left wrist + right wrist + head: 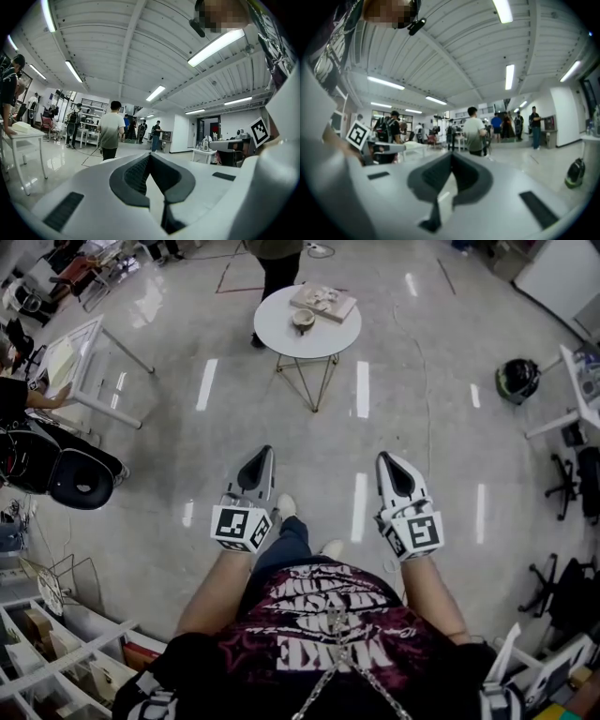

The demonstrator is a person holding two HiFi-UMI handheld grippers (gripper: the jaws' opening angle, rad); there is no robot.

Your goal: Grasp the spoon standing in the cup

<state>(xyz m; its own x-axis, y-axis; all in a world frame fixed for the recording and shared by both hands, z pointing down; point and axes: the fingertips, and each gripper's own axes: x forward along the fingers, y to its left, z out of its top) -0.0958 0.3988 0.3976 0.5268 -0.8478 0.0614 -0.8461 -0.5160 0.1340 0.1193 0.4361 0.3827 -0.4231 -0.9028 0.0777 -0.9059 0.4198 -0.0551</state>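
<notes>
Left gripper (262, 457) and right gripper (387, 463) side by side, jaws of each pressed together, holding nothing, cup (303, 321) on round table (336, 336) well ahead of both

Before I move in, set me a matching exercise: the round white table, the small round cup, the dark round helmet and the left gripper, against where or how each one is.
Things:
1. round white table
2. small round cup
3. dark round helmet
4. left gripper

Places or states:
A. on the floor, far right
B. jaws together, nothing between them
C. straight ahead, on thin metal legs
D. on the tabletop beside a flat rectangular tray

Pairs: 1-C, 2-D, 3-A, 4-B.
</notes>
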